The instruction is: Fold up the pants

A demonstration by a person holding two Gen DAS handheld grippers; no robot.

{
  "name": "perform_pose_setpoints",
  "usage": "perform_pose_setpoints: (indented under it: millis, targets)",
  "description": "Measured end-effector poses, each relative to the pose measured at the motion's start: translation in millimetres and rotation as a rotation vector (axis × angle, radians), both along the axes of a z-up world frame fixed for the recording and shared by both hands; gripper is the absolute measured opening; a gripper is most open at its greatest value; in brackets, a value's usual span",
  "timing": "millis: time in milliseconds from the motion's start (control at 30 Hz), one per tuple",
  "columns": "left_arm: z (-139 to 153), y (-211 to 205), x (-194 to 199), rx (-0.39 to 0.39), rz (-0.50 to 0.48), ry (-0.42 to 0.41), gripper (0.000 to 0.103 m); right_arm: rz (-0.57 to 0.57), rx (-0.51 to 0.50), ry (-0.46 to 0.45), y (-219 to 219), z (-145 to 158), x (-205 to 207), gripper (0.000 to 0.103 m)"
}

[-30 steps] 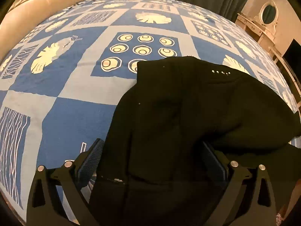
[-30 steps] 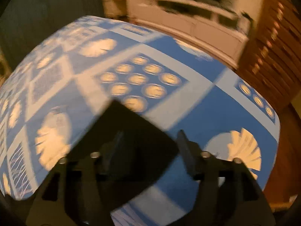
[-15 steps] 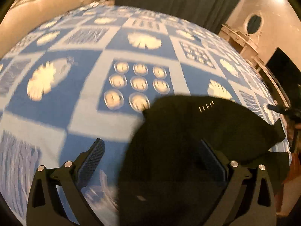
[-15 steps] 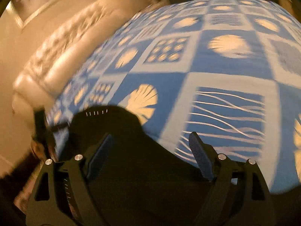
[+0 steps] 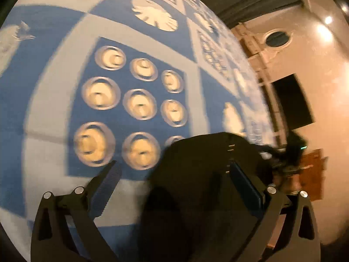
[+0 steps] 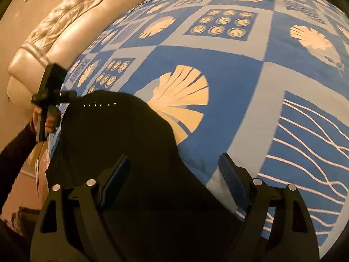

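Pants (image 6: 113, 144), black, lie bunched on the blue patterned bedspread (image 6: 229, 83), filling the 6-to-9 o'clock part of our right wrist view and the 5 o'clock part of our blurred left wrist view. Right gripper (image 6: 174, 174) has fingers spread apart, left finger over the cloth and right finger over bare bedspread, nothing clamped. Left gripper (image 5: 174, 185) is likewise wide apart above the pants' edge; we see it from the right wrist at 9 o'clock, beside the padded headboard (image 6: 72, 19).

Both grippers, left gripper (image 5: 173, 181) and right gripper (image 6: 174, 170), are matte black with silver screws, ribbed dark pads (image 6: 231, 174); dark sleeve (image 6: 15, 148), bare hand (image 6: 51, 121).
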State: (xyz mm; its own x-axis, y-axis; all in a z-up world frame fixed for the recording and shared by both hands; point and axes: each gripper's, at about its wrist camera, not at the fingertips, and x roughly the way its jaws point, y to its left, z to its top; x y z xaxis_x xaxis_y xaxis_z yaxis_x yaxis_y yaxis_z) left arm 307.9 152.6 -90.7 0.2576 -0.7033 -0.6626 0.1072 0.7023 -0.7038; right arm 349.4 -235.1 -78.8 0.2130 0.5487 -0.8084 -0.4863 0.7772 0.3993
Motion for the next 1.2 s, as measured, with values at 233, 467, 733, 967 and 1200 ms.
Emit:
perform_pose_setpoints:
  millis: [233,467,733,967,1200]
  targets:
    - [6.5,-44.4,6.4,0.076,-0.082,-0.023,0.095,0.054,0.086,0.053,8.9,-5.2,14.2,0.089]
    - [4.3,-47.1,2.1,0.188,-0.072,-0.047,0.036,0.027,0.187,0.164,6.1,-13.4,37.4,0.089]
    - [9.3,-47.3,5.5,0.205,-0.072,-0.073,0.031,0.088,0.069,0.211,25.9,-13.7,34.9,0.020]
    - [37.7,-46.1,-11.7,0.193,-0.048,-0.195,0.031,0.061,-0.010,-0.012,30.6,29.4,-0.1,0.019]
    - [97.9,-42.6,-82.1,0.153,-0.063,-0.394,0.031,0.087,-0.189,-0.389,47.5,94.2,-116.5,0.018]
